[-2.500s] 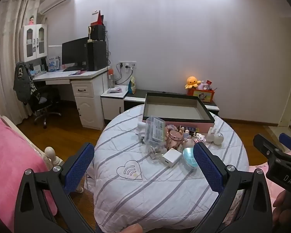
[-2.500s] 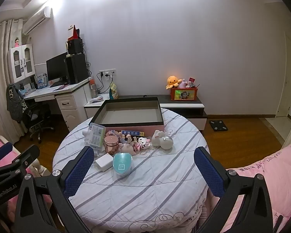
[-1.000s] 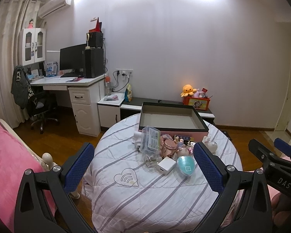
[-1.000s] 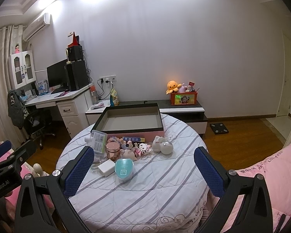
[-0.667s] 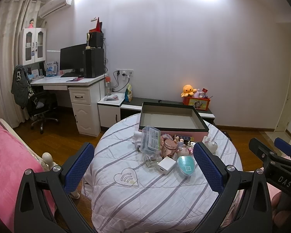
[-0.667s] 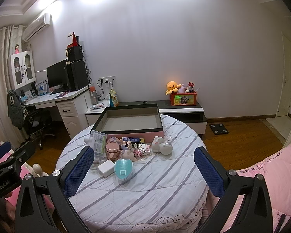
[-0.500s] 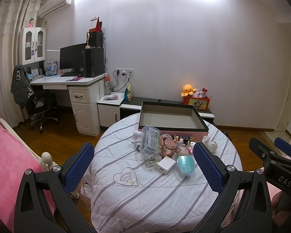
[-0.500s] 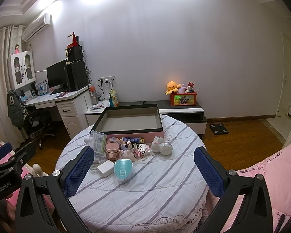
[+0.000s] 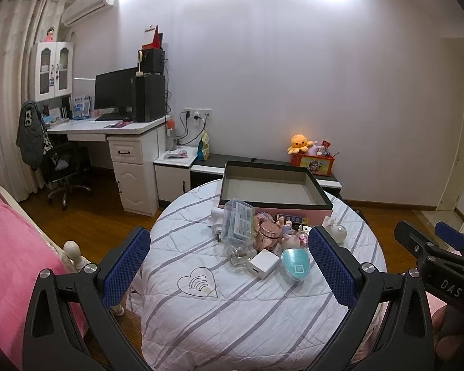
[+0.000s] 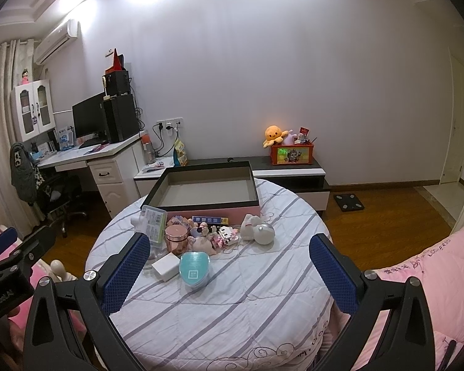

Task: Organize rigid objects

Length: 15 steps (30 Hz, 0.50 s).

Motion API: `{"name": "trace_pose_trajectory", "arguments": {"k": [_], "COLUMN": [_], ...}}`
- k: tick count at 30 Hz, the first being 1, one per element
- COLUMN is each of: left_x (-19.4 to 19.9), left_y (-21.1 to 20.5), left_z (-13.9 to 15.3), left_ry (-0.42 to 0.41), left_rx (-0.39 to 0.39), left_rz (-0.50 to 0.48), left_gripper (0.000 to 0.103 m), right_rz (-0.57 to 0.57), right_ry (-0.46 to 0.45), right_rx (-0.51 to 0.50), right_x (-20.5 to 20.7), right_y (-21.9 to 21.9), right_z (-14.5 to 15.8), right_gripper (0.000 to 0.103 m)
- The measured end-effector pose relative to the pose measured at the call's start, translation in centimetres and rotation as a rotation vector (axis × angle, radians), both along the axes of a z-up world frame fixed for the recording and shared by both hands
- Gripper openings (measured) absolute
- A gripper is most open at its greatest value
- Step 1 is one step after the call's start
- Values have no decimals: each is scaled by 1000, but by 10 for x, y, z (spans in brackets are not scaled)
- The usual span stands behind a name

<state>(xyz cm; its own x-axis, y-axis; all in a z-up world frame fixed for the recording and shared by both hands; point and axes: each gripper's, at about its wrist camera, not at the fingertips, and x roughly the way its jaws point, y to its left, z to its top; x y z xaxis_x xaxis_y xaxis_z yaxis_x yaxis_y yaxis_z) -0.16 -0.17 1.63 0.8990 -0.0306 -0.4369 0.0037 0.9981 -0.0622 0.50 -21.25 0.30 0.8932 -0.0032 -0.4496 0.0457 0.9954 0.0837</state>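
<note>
Right wrist view: both claws, left claw (image 9: 229, 258) and right claw (image 10: 229, 258), wide open, empty, back from round striped-cloth worktop (image 10: 232, 309); small toys piled beside big empty pink-and-black box (image 10: 207, 190), likely going in.

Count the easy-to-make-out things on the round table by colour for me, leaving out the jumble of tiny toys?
Pink: 2, the big box and the shiny jar.
White: 3, the charger block, the round ball, the bunny figure.
Teal: 1, the oval case.
Clear: 1, the plastic case.
Total: 7.
</note>
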Motion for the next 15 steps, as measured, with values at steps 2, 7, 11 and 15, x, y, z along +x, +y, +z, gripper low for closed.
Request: {"name": "trace_pose_trajectory", "arguments": {"k": [2,7,11,15], "left_x": [2,5,8,10], "left_y": [-2,-5,-6,-6], "left_z": [-2,-7,-12,-18], "left_ry": [3,5,9,17], "left_rx": [0,-2,-9,-15], "left_rz": [-2,-7,-10,-15], "left_gripper": [103,103,103,103], "right_rz": [-6,-16,-16,-14], "right_ry": [0,0,4,14], "right_rx": [-1,1,0,-2], "right_x": [0,1,2,6], "right_y": [-2,-4,-4,-4], "right_z": [0,-2,-3,-7], "right_gripper": [103,103,103,103]}}
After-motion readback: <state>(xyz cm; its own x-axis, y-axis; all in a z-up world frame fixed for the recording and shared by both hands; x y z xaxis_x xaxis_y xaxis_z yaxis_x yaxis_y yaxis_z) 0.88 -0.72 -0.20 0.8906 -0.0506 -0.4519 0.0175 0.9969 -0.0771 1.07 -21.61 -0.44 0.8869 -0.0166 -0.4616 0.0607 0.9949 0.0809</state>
